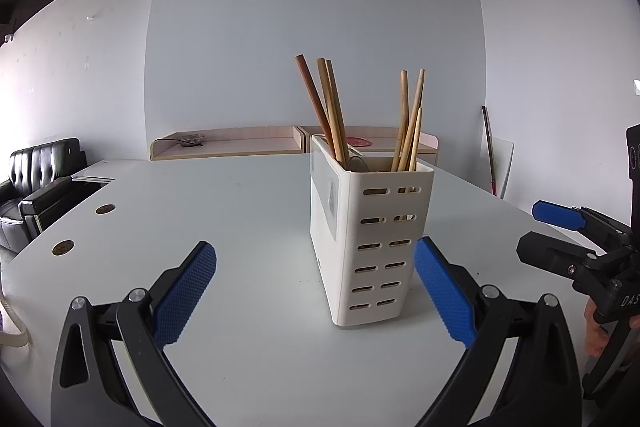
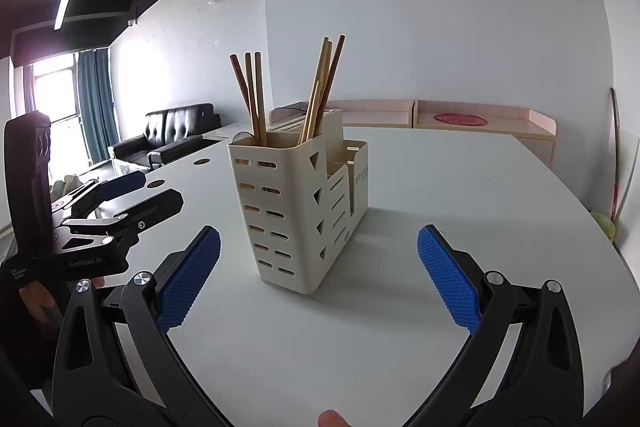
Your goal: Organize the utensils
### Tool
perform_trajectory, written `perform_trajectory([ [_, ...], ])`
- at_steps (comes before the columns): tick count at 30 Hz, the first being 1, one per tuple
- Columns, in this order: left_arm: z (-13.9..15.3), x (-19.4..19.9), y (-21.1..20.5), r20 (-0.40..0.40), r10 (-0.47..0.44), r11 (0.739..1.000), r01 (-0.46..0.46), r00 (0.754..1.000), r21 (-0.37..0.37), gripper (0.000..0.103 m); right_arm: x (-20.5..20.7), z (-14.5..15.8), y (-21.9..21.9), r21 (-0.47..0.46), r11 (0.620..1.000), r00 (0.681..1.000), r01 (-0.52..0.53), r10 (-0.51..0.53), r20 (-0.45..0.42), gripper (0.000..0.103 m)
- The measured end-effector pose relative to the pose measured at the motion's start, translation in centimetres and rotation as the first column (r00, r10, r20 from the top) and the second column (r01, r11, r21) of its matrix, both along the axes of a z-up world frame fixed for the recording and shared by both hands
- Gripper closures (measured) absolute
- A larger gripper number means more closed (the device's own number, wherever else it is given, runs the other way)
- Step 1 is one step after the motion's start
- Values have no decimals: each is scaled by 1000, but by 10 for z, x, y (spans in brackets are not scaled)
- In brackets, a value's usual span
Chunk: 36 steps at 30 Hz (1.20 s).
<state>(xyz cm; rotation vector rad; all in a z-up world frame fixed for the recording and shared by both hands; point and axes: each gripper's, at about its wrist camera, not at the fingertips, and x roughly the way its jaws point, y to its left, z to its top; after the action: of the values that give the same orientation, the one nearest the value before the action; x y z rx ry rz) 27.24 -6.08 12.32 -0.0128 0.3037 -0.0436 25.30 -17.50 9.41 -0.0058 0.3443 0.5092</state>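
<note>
**Chopsticks stand sorted in the cream holder**

A cream slotted utensil holder [image 1: 370, 247] stands upright mid-table [image 1: 220, 211], wooden chopsticks [image 1: 326, 111] leaning in two bunches from its top. The right wrist view shows the holder's stepped side compartments [image 2: 344, 187], hidden from the left. The left gripper [image 1: 316, 291] hovers low, jaws spread wide and holding nothing, the holder at its 1 o'clock. The right gripper [image 2: 318, 275] is likewise released, the holder at 12 o'clock.

Left tongs [image 1: 315, 293] spread wide, empty, low over white worktop [image 1: 224, 227]. Cream slotted utensil holder [image 1: 370, 239] upright between blue pads [image 1: 188, 291], wooden chopsticks [image 1: 330, 111] inside. Right tongs [image 1: 536, 231] at right edge, apart.
</note>
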Motion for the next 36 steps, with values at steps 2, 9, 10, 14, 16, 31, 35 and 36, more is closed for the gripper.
perform_trajectory([
  [2,0,-1,0,-1,-3,1000,3,1000,-3,6,0,0,-1,2,1000,1000,-1,1,0,8],
  [9,0,-1,1,-1,-1,1000,1,1000,-9,6,0,0,-2,8,1000,1000,1,-1,-1,8],
  [10,-1,-1,1,-3,-2,1000,2,1000,-10,5,0,0,-2,8,1000,1000,1,-1,-1,8],
  [14,-1,0,1,-6,-5,1000,5,1000,-11,5,0,0,-2,8,1000,1000,4,-4,-3,8],
  [16,-1,-1,1,-8,-6,1000,6,1000,-10,6,0,0,-2,8,1000,1000,4,-4,-3,8],
  [31,-2,0,0,-10,-6,1000,6,1000,-11,6,0,0,-2,7,1000,1000,6,-6,-2,8],
  [35,-3,0,0,-13,-9,1000,9,1000,-10,5,0,0,-2,7,1000,1000,6,-6,-3,8],
  [36,-3,-1,0,-14,-11,1000,11,1000,-10,5,0,0,-2,7,1000,1000,6,-6,-3,8],
])
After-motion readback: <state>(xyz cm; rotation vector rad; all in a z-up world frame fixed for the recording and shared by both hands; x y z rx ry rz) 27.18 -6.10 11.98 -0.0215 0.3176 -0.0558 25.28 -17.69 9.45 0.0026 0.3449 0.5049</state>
